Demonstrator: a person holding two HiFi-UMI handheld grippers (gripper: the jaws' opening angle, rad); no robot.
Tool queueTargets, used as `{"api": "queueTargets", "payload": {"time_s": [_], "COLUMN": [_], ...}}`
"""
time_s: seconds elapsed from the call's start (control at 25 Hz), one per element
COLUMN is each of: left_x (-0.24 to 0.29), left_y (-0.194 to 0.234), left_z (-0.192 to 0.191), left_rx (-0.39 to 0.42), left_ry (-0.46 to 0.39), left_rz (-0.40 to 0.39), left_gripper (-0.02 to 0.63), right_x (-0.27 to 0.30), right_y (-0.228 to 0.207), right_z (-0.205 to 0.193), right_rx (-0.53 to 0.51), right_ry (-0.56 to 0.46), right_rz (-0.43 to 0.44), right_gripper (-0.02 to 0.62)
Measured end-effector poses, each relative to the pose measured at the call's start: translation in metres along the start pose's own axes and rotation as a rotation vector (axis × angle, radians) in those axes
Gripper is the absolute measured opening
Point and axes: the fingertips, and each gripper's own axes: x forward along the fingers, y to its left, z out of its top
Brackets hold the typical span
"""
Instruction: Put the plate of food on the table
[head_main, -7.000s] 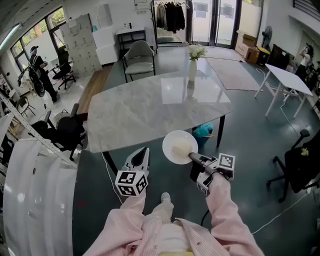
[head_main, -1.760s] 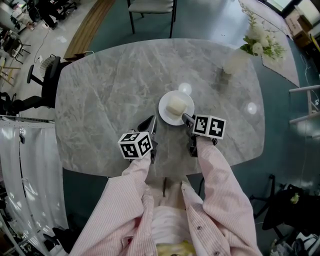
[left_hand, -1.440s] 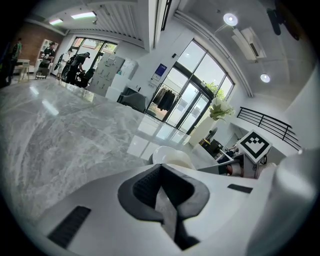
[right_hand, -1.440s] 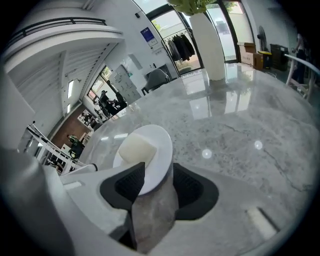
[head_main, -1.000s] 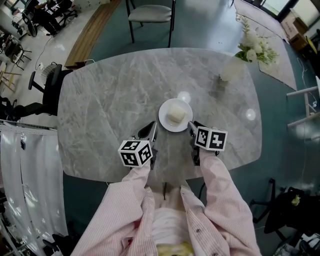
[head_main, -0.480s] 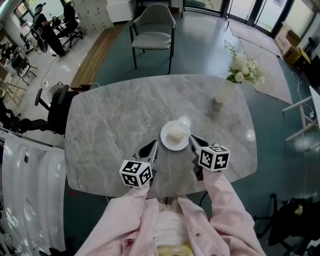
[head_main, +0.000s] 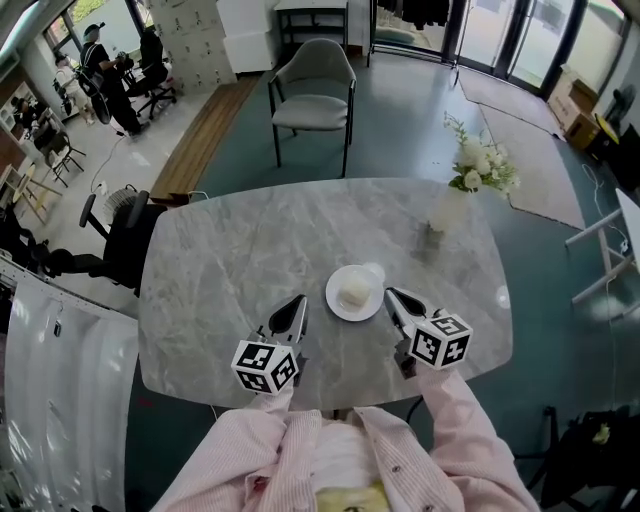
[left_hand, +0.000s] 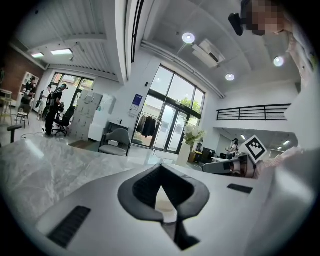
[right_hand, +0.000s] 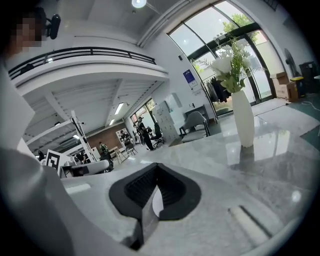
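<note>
Now the grey marble worktop (head_main: 230, 260) fills the head view. The white plate (head_main: 335, 302) sits flat on it, toward my edge. My right tool (head_main: 390, 293) is just beside the plate's rim without touching it, its jaws together on nothing. My left tool (head_main: 300, 300) is also closed and empty. A pale block of food (head_main: 354, 291) rests on the plate. Earlier the right tool gripped the rim; it has let go, and both tools have drawn back. I judge the placing done.
</note>
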Motion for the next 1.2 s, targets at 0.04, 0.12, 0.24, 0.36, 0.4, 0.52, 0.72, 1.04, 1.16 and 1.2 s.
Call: {"api": "queueTargets", "payload": {"time_s": [0.04, 0.12, 0.24, 0.36, 0.4, 0.52, 0.72, 1.04, 1.16, 1.2], "left_x": [-0.002, -0.005, -0.008, -0.013, -0.015, -0.021, -0.025, -0.03, -0.032, -0.033], "left_y": [0.001, 0.002, 0.002, 0.003, 0.004, 0.007, 0.009, 0.009, 0.01, 0.01], "left_z": [0.004, 0.01, 0.019, 0.028, 0.031, 0.038, 0.047, 0.05, 0.051, 0.052], "left_rx": [0.006, 0.015, 0.032, 0.044, 0.049, 0.06, 0.07, 0.102, 0.106, 0.107], "left_ry": [-0.01, -0.03, -0.056, -0.083, -0.091, -0.117, -0.141, -0.151, -0.153, -0.153], "left_rz": [0.004, 0.011, 0.022, 0.035, 0.04, 0.056, 0.072, 0.085, 0.089, 0.089], "left_gripper": [-0.003, -0.003, -0.003, -0.003, -0.003, -0.003, -0.003, -0.003, -0.003, -0.003], "right_x": [-0.002, -0.004, -0.008, -0.011, -0.012, -0.015, -0.02, -0.026, -0.028, -0.029], "right_y": [0.001, 0.003, 0.007, 0.013, 0.015, 0.019, 0.021, 0.02, 0.02, 0.019], "right_z": [0.004, 0.013, 0.023, 0.032, 0.035, 0.04, 0.047, 0.049, 0.05, 0.051], "right_rx": [0.004, 0.013, 0.002, -0.015, -0.022, -0.038, -0.049, -0.051, -0.046, -0.042], "right_ry": [-0.023, -0.062, -0.104, -0.14, -0.15, -0.178, -0.203, -0.226, -0.232, -0.235], "right_rz": [0.004, 0.012, 0.021, 0.031, 0.034, 0.041, 0.04, 0.031, 0.026, 0.024], "right_gripper": [0.006, 0.005, 0.005, 0.005, 0.005, 0.005, 0.005, 0.005, 0.005, 0.005]}}
